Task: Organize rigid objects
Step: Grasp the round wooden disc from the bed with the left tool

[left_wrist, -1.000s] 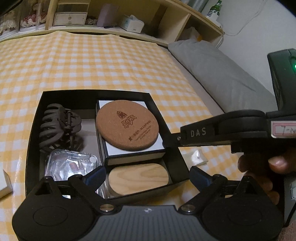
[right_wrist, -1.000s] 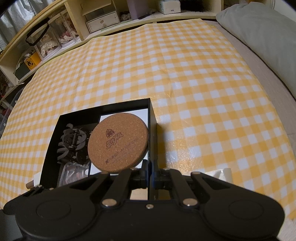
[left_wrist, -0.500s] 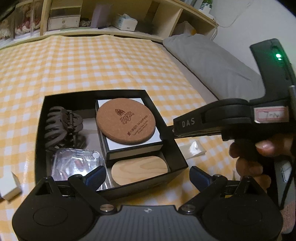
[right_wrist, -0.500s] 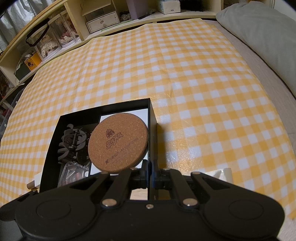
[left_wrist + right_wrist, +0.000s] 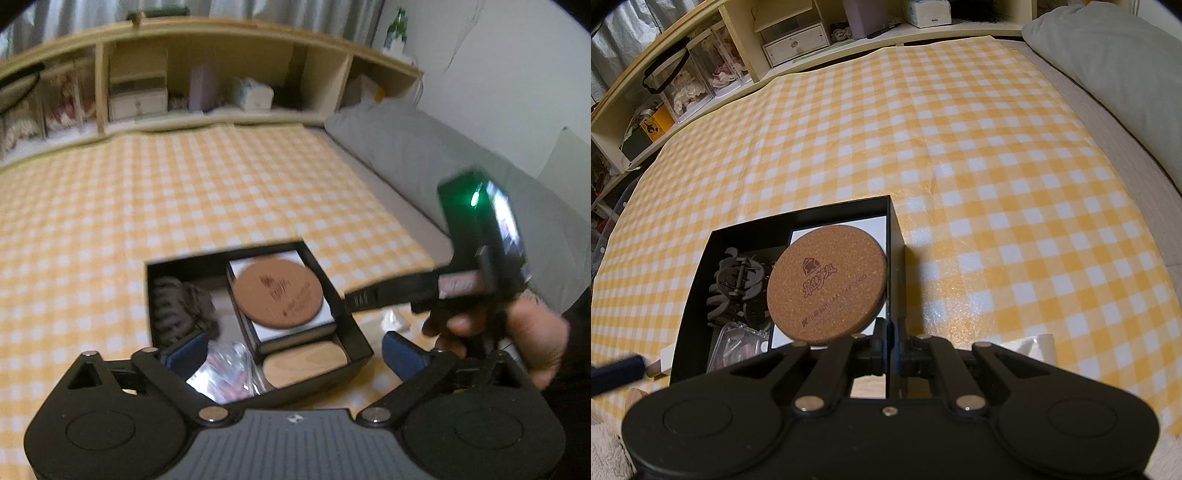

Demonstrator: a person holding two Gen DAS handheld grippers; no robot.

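Box packing: right gripper clamped on box wall; left gripper wide, empty, just opened. Next: fetch another item.

Blurred throughout in the left wrist view: print on the coaster unreadable, hair clip a dark smear, clear packet partly behind a blue pad. Wooden piece half hidden by the white box. In the right wrist view, box front wall lost behind the right tongs, the white box mostly under the coaster.
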